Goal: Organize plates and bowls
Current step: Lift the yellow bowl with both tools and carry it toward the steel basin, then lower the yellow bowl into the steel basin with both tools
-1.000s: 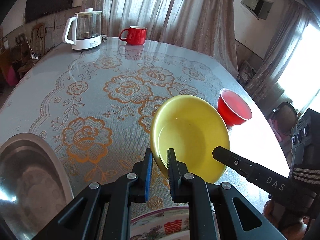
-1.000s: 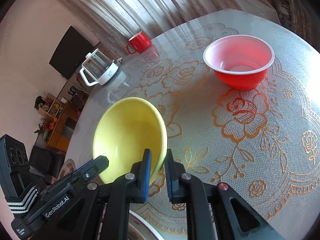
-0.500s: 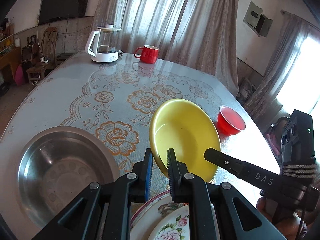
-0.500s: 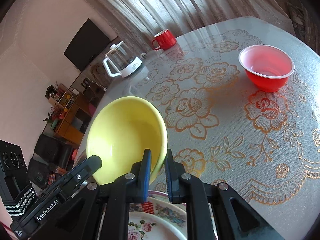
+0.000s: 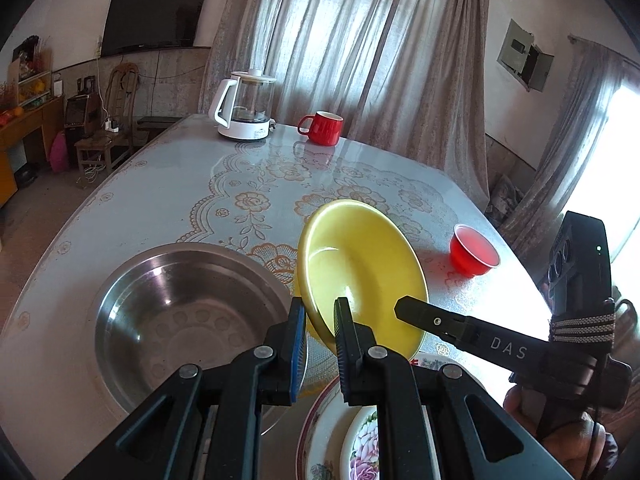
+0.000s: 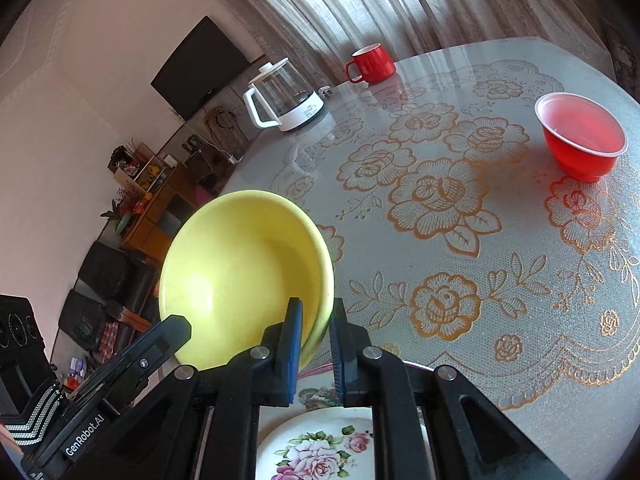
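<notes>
**Yellow bowl lifted higher over the plates**

Yellow bowl (image 5: pixel 362 268) tilts in my left gripper (image 5: pixel 320 320) and right gripper (image 6: pixel 314 322), both pinching its near rim. Since a second ago I've raised it; the steel basin (image 5: pixel 176 320) left of my fingers and floral plate (image 6: pixel 316 448) beneath now show fully. Glossy, plain, empty inside.

Yellow bowl (image 5: pixel 362 268) – plain, glossy, no pattern. Small bowl (image 6: pixel 582 136) translucent red, pale rim. Mug (image 5: pixel 322 128) solid red, white inside. Big bowl (image 5: pixel 180 316) bare silver steel, ring of dimples on base. Plate (image 6: pixel 316 448) white, pink-purple roses, green leaves, dark red rim band. Tablecloth (image 6: pixel 440 200) pale grey lace – orange-gold rose outlines, scalloped border. Kettle (image 5: pixel 246 110) clear glass, white handle and base. Gripper bodies black, finger pads (image 5: pixel 298 344) blue. Curtains (image 5: pixel 360 40) beige-grey.
</notes>
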Demonstrator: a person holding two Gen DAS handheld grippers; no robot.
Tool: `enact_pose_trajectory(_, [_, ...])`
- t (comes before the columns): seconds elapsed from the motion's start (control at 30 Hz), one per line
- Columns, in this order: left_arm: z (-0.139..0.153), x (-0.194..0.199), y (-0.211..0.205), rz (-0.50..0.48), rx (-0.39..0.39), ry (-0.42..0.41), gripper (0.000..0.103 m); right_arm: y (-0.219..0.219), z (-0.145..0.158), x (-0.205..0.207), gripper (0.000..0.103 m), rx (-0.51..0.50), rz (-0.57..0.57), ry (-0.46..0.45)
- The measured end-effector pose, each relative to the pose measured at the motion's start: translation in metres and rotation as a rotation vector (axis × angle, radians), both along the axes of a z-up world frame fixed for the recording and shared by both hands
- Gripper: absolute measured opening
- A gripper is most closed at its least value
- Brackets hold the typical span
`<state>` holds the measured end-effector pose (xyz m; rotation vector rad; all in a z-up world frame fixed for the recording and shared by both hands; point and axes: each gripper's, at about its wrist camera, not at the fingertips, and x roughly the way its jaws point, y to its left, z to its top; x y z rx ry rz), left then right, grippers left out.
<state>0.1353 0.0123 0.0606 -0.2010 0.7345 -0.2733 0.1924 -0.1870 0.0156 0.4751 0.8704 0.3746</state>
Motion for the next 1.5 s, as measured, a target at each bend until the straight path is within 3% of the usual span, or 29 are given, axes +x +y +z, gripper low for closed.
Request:
enact_pose_trajectory(0.77, [-0.019,-0.018,0.060,0.106,-0.037,0.043,0.014,0.058,-0.002,-0.006,0.012,-0.009,0.120,0.006])
enact_pose_trajectory(1.17, [-0.031,-0.019,0.093,0.168,-0.098,0.085,0.014,0.090,-0.003,-0.001,0.012,-0.017,0.188,0.010])
enact_pose_trajectory(1.5, [-0.045,-0.017,0.108,0.216,-0.109,0.127,0.014,0.110,-0.016,0.011,0.015,-0.042,0.222,0.060])
